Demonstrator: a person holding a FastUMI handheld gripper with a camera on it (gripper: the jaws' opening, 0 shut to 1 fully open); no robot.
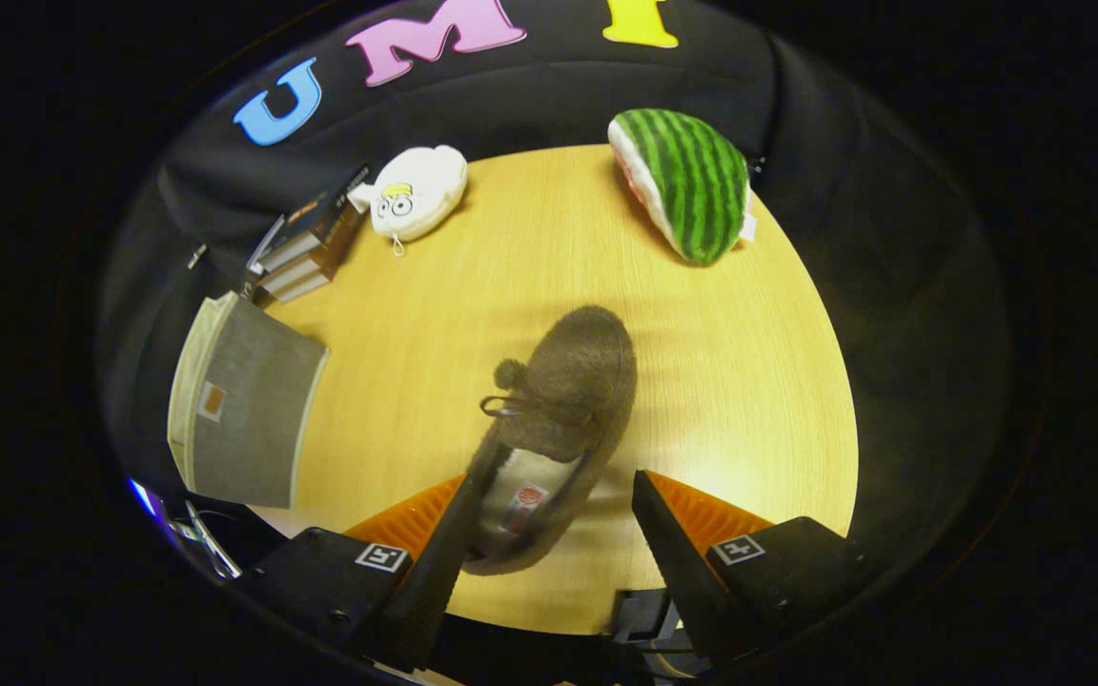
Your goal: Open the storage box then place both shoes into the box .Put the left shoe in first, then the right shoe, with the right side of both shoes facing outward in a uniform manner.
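- Storage box (244, 419), grey fabric, sits well off to the gripper's left, near the table (749, 381) edge. A pale strip runs along its far side; can't tell if that's a lid or whether the box is open.
- Stack of books (306, 250) beyond the box, w/ a white plush toy (416, 192) touching the stack's far end.
- Gripper (549, 534): fingers spread wide, nothing clamped. Left finger overlaps the shoe's heel edge in the view; can't tell if it's touching. Right finger well clear of the shoe, bare table between.
- Shoe (563, 410): brown fuzzy slipper w/ a bow and pom-pom on top, lying on the table, heel btwn the fingers, toe pointing away, tilted slightly to the right. Pale lining and a tag visible in the opening. Can't say if it's the left or right shoe; just this one shoe to be seen here.
- Step in hand, my read: closing in on the heel to grab it.
- To do it well: shift gripper a bit left so the heel sits centred, not hugging one finger; get both fingers across the heel collar, sides squeezed evenly. Soft upper prob. collapses, so bite low near the sole. Confirm box is open before carrying.
- Watermelon-slice plush (687, 181) sits far right, beyond the shoe, out of the way.
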